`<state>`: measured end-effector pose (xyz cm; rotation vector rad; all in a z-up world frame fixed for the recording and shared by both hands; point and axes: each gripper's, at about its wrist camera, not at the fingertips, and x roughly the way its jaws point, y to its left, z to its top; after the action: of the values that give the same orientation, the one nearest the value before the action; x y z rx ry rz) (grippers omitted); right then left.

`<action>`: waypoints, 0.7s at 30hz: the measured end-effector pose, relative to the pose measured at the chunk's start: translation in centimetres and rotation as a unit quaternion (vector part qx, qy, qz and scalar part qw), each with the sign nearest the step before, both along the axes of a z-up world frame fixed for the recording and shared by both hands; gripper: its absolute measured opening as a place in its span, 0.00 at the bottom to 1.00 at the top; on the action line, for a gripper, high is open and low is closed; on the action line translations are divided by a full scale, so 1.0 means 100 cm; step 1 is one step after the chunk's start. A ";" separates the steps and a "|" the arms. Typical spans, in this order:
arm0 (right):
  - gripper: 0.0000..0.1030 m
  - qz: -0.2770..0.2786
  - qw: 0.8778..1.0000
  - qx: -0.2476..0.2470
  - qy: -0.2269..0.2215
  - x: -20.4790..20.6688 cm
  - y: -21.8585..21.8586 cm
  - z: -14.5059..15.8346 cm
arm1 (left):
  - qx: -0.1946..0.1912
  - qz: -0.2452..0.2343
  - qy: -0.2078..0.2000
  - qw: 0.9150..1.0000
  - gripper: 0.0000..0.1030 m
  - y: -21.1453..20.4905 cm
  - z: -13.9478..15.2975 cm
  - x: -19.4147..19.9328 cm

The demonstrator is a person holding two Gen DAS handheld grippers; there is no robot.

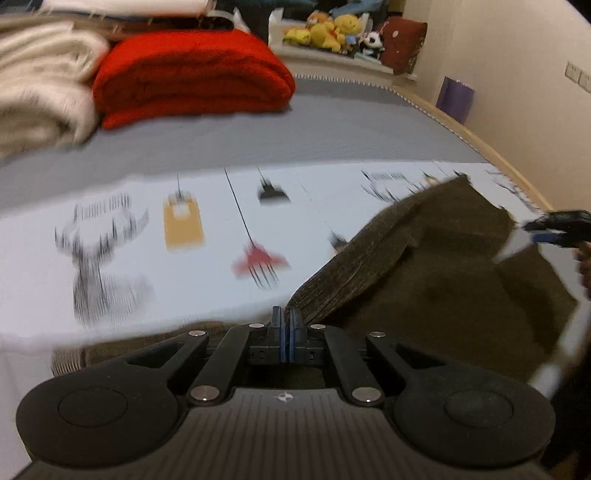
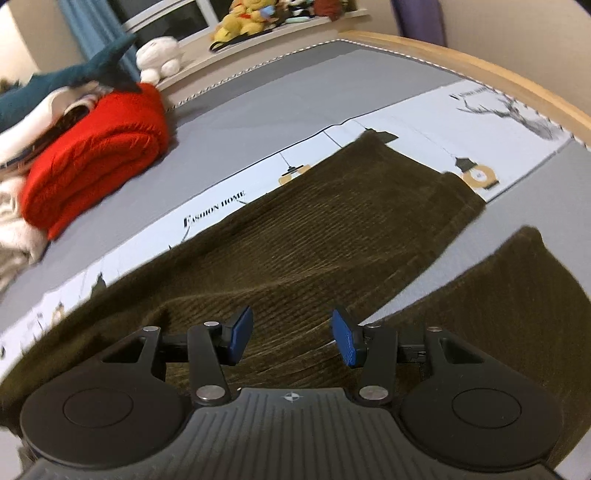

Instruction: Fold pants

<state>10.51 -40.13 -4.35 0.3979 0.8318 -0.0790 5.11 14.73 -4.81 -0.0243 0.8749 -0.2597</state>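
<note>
Dark olive corduroy pants point(image 2: 332, 221) lie on a bed, over a white printed cloth point(image 2: 424, 122), with the two legs stretched away from me in the right wrist view. My right gripper point(image 2: 291, 338) is open just above the pants near their upper part, holding nothing. My left gripper point(image 1: 286, 321) is shut on an edge of the pants point(image 1: 424, 266) and lifts that part up off the bed. The right gripper point(image 1: 554, 225) shows at the right edge of the left wrist view, beside the raised cloth.
A folded red blanket point(image 1: 192, 74) and cream blankets point(image 1: 40, 85) lie on the grey bed sheet point(image 1: 295, 133) at the back left. Stuffed toys point(image 1: 332, 29) sit on a ledge behind. The wooden bed rim point(image 2: 480, 70) and a wall run on the right.
</note>
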 end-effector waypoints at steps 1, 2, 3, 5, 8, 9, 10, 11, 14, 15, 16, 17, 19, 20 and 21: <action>0.49 -0.001 1.000 0.003 -0.003 -0.003 -0.001 0.000 | -0.008 0.004 0.018 1.000 0.01 -0.004 -0.002 -0.018; 0.49 -0.001 1.000 0.003 -0.003 -0.007 -0.002 0.000 | -0.014 0.005 0.035 0.999 0.01 -0.007 -0.007 -0.033; 0.49 0.000 1.000 0.004 -0.003 -0.010 -0.003 0.001 | -0.020 0.005 0.059 0.998 0.02 -0.011 -0.015 -0.047; 0.49 0.004 1.000 0.010 -0.007 -0.019 -0.005 0.002 | -0.043 0.014 0.094 0.995 0.02 -0.009 -0.026 -0.063; 0.49 0.014 1.000 0.002 -0.004 -0.026 -0.007 0.002 | -0.100 0.061 0.100 0.988 0.19 0.018 -0.027 -0.075; 0.49 0.015 1.000 0.001 -0.003 -0.027 -0.008 0.002 | -0.128 0.088 0.107 0.982 0.41 0.032 -0.030 -0.077; 0.49 0.014 1.000 0.002 -0.005 -0.028 -0.009 0.002 | -0.153 0.115 0.123 0.974 0.53 0.046 -0.036 -0.076; 0.49 0.013 1.000 0.002 -0.005 -0.029 -0.010 0.002 | -0.165 0.146 0.145 0.965 0.56 0.059 -0.043 -0.073; 0.49 0.009 1.000 0.002 -0.004 -0.027 -0.014 0.000 | -0.193 0.231 0.212 0.930 0.56 0.090 -0.073 -0.064; 0.49 0.007 1.000 0.003 -0.004 -0.025 -0.014 -0.001 | -0.210 0.249 0.226 0.918 0.56 0.097 -0.081 -0.060; 0.49 0.005 1.000 0.004 -0.003 -0.023 -0.014 -0.002 | -0.225 0.263 0.235 0.908 0.56 0.102 -0.089 -0.055; 0.49 0.004 1.000 0.006 -0.004 -0.021 -0.014 -0.003 | -0.235 0.271 0.239 0.902 0.56 0.105 -0.094 -0.050; 0.49 0.007 1.000 0.012 -0.010 -0.016 -0.011 -0.003 | -0.240 0.289 0.241 0.895 0.60 0.109 -0.099 -0.039; 0.49 0.009 1.000 0.015 -0.014 -0.013 -0.009 -0.002 | -0.236 0.303 0.238 0.892 0.60 0.111 -0.099 -0.036; 0.49 0.011 1.000 0.020 -0.017 -0.010 -0.006 -0.002 | -0.226 0.321 0.232 0.890 0.60 0.114 -0.099 -0.031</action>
<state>9.49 -40.78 -4.53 0.4264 0.8040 -0.0358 1.97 26.15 -14.67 -0.8298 1.2120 0.1834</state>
